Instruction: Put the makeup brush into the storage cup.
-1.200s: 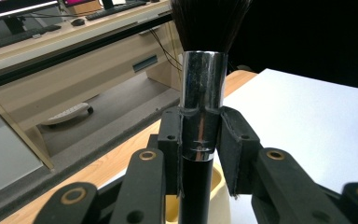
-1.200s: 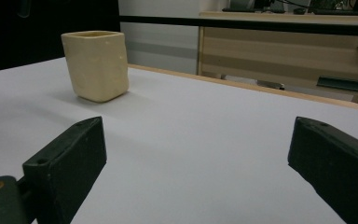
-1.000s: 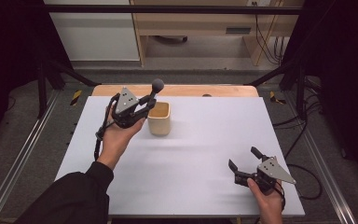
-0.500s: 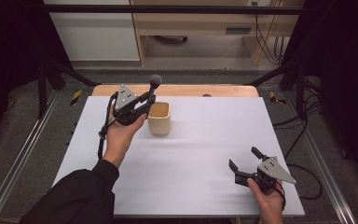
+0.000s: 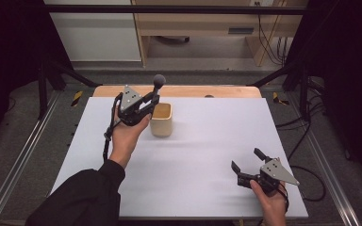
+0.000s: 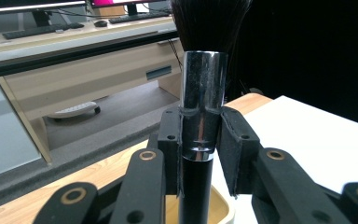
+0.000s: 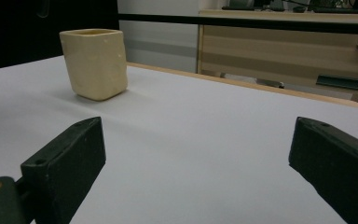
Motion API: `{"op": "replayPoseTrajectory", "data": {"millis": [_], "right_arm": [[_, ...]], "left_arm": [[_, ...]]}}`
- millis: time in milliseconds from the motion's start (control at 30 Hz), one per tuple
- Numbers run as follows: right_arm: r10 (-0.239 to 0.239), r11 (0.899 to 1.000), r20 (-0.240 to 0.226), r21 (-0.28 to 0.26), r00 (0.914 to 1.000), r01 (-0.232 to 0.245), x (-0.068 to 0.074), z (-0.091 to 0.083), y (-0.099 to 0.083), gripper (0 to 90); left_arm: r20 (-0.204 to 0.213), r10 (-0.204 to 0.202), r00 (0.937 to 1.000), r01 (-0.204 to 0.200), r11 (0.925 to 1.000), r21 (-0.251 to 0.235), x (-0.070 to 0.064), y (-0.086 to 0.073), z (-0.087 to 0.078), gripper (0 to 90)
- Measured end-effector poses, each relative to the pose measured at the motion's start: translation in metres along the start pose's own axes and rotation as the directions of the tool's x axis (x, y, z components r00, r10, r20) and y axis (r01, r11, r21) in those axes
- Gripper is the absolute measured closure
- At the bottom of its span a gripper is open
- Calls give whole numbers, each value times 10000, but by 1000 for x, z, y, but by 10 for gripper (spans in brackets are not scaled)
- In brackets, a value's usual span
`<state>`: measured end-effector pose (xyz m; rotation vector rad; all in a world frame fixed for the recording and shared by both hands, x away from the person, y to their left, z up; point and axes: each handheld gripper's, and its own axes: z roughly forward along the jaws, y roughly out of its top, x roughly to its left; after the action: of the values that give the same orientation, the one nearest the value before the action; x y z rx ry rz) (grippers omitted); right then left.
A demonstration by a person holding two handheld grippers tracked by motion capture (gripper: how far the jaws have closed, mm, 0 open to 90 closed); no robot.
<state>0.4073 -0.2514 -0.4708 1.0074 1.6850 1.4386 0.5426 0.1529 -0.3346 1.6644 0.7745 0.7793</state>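
Observation:
A cream square cup [image 5: 161,121] stands on the white table top [image 5: 207,141], left of the middle. My left gripper [image 5: 148,101] is just left of the cup, shut on an upright make-up brush. The brush's dark bristle head [image 5: 159,80] points up. In the left gripper view the pads [image 6: 237,149] clamp the brush's chrome ferrule [image 6: 201,93], and its black handle [image 6: 195,191] runs down over the cup's mouth [image 6: 224,211]. My right gripper [image 5: 245,158] rests open near the front right of the table. In the right gripper view the cup [image 7: 95,63] stands far off to the left.
A wooden strip [image 5: 179,91] runs along the table's far edge. Beyond it are a desk and cabinet [image 5: 202,28]. Metal rails [image 5: 19,165] flank the table, and cables [image 5: 306,136] lie on the floor at the right.
My left gripper has risen slightly with the brush, staying beside the cup. The right gripper has stayed still.

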Motion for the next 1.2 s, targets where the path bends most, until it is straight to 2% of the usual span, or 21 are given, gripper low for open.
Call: {"op": "replayPoseTrajectory", "data": {"millis": [67,233,333,633,800,967,1200], "right_arm": [[12,10000,4,0,10000,-12,0,0,0,40],[-13,10000,3,-3,10000,13,0,0,0,40],[53,10000,3,7,10000,-53,0,0,0,40],[56,10000,-3,11,10000,-56,0,0,0,40],[50,10000,7,10,10000,-50,0,-1,0,40],[47,10000,3,21,10000,-47,0,0,0,40],[53,10000,17,15,10000,-53,0,-1,0,40]], "left_arm": [[62,-212,9998,213,9998,-15,-1,0,1,714],[-63,-316,9995,315,9994,-153,-2,0,5,714],[-113,-553,9984,551,9982,-225,-3,-1,7,715],[-320,-902,9954,886,9949,-491,-5,0,11,714],[-452,-956,9944,927,9937,-628,-4,0,12,714],[-469,-1161,9921,1130,9916,-633,-4,-2,14,714],[-565,-994,9934,946,9921,-821,-5,-2,15,714]]}}
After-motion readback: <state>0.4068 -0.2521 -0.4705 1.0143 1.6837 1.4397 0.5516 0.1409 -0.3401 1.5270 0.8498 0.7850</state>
